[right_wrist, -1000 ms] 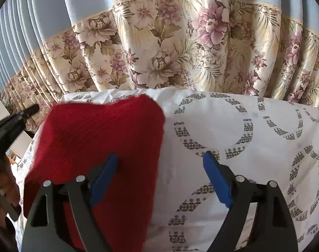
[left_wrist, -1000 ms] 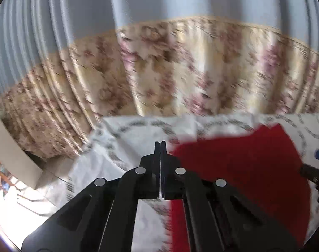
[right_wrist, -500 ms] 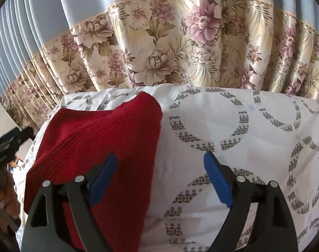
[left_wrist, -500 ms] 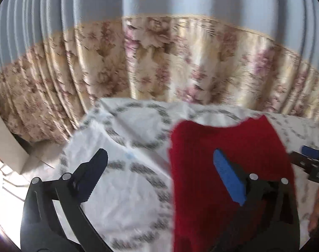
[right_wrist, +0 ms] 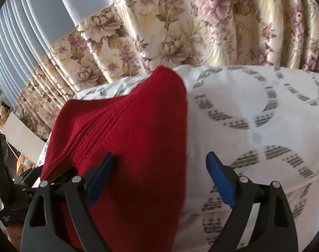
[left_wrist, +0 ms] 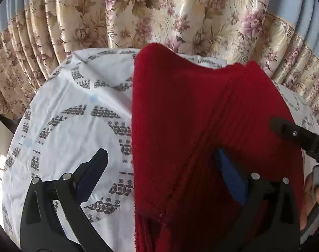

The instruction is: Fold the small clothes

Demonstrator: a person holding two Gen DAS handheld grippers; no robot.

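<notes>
A red knitted garment [left_wrist: 190, 130] lies folded on a white cloth with grey ring patterns [left_wrist: 71, 113]. In the left wrist view my left gripper [left_wrist: 163, 170] is open, its jaws straddling the garment's left edge; the right blue pad [left_wrist: 230, 176] sits over the red fabric. In the right wrist view the same garment [right_wrist: 134, 138] lies at the left. My right gripper [right_wrist: 159, 172] is open over the garment's right edge, with the left pad [right_wrist: 100, 174] on the red knit and the right pad over the white cloth [right_wrist: 253, 109].
A floral curtain [left_wrist: 159, 16] with blue pleats above hangs close behind the covered surface. The right gripper's black finger [left_wrist: 295, 136] shows at the right of the left wrist view. The left gripper's body [right_wrist: 4, 168] shows at the left of the right wrist view.
My left gripper has opened from shut and moved in closer over the garment's left edge. My right gripper stayed open and moved nearer to the garment.
</notes>
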